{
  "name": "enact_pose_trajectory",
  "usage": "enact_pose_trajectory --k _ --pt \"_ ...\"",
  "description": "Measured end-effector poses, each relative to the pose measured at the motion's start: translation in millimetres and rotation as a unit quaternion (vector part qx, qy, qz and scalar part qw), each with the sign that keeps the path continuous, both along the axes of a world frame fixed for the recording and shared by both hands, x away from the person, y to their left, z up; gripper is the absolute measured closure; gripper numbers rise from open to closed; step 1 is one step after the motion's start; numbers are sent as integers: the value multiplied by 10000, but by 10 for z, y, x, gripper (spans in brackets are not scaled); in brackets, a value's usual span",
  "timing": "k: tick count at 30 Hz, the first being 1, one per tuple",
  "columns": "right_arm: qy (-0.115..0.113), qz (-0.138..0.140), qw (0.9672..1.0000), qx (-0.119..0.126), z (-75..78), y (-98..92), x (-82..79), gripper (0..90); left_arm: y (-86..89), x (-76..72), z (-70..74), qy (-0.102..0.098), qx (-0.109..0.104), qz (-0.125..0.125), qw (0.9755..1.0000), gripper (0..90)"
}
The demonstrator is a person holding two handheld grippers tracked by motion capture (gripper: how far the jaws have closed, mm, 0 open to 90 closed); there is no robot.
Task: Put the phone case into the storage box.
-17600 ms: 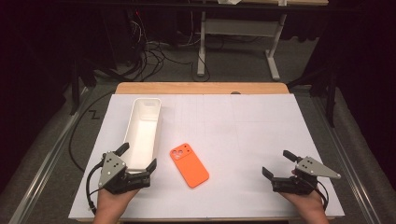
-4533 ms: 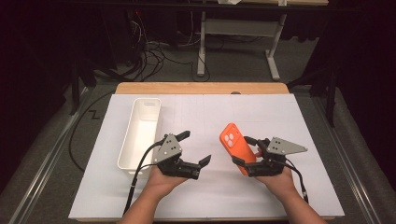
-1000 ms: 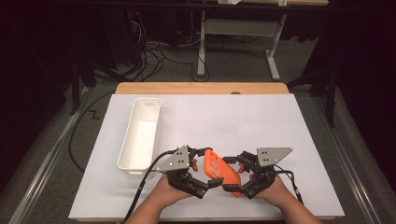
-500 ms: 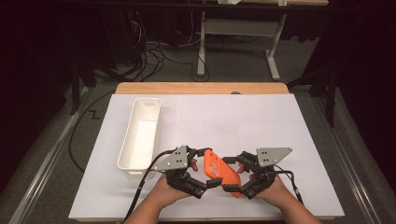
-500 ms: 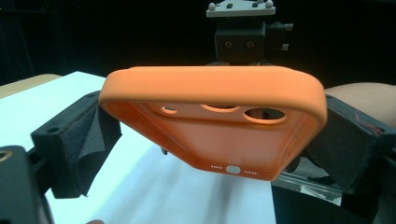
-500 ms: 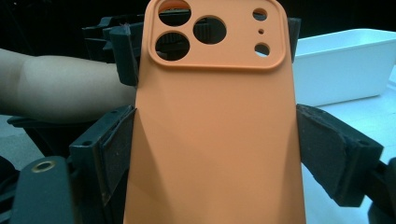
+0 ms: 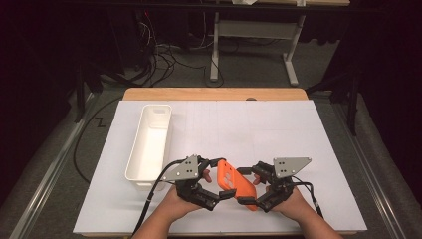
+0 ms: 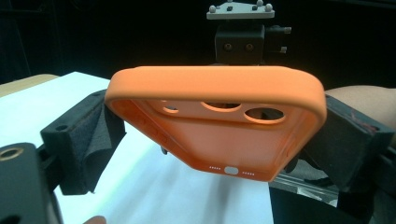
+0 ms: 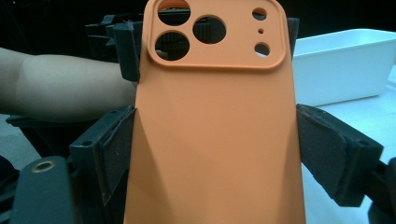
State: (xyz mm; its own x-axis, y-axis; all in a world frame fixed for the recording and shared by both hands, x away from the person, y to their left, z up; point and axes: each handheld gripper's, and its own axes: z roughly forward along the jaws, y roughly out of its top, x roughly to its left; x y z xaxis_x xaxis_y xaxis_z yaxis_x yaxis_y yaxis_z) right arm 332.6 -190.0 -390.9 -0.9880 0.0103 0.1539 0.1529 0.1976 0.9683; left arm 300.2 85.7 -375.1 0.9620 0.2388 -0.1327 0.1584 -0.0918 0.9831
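One orange phone case, held off the worktop between the two hand-held grippers, near the front edge, centre. It's tilted, camera-cutout end toward the far-left, and just right of the white bin.

Left hand-held gripper: jaws wide, one pad on each long side of the case at the cutout end. In the left gripper view the hollow inside of the case faces the camera, sitting across both pads; its jaws have just been closing a little with the case between them. Reads as gripping the case.

Right hand-held gripper: jaws also wide, clamped on the case's long edges. The right gripper view shows the smooth back of the case, with pads pressed on both sides.

Count: one case, one bin, two grippers, two hands. Case has three large round lens holes plus three small ones, and a port slot with small holes on the bottom edge.

No brand, label or readable writing on case or bin.
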Motion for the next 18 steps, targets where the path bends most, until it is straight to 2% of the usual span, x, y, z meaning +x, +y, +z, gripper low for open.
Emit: enact_pose_trajectory --k 18 --pt "-122 -129 9998 -91 0 29 -20 162 -4 -4 3 -50 11 64 10000 127"
